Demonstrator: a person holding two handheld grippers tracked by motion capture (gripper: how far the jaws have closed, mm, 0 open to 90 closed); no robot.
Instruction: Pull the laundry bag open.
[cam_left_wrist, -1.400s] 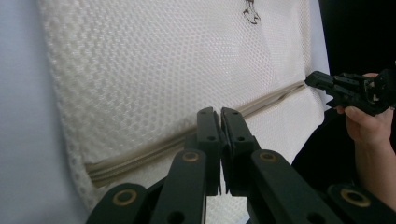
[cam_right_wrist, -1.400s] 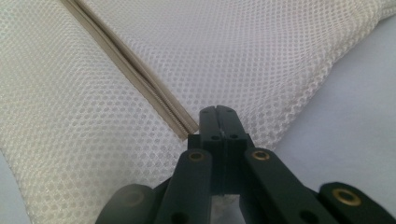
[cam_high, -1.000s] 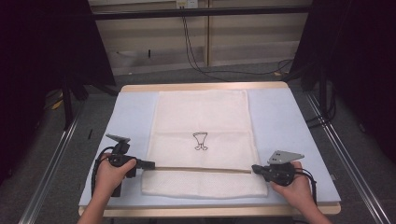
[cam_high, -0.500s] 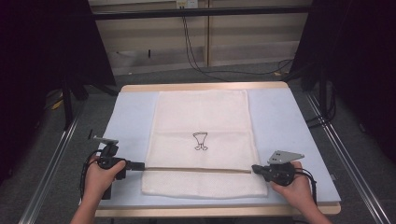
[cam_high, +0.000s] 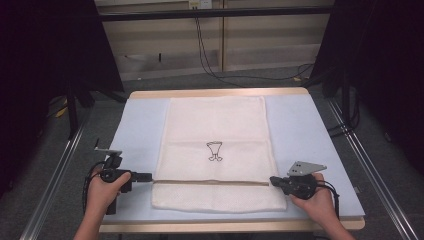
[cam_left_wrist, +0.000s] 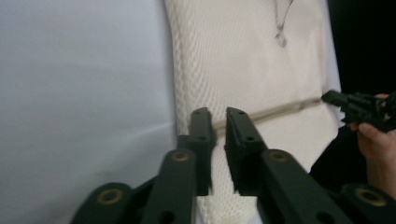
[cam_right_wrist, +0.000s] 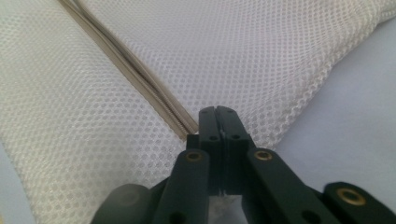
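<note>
**Mesh laundry bag flat on the mat, grippers at either end of its zipper**

The cream mesh laundry bag (cam_high: 216, 150) lies spread flat in the middle of the pale blue mat (cam_high: 305, 130), a small black printed figure (cam_high: 214, 151) at its centre and the tan zipper (cam_high: 210, 182) running across it near the person's edge. Both tools sit at the ends of that line, which looks like a way to keep the closure taut.

The right gripper (cam_high: 274, 180) meets the bag's right edge at the zipper end; in the right gripper view its jaws stand pressed almost together, seemingly pinching the mesh there. They have just been easing apart slightly.

The left gripper (cam_high: 148, 176) lies just off the bag's left edge. In the left gripper view a narrow gap shows between its jaws, freshly opened, with nothing between them.

Bare mat flanks the bag on both sides, wider on the left, leaving room to draw outward; the table's front edge (cam_high: 230, 226) is close behind both hands
</note>
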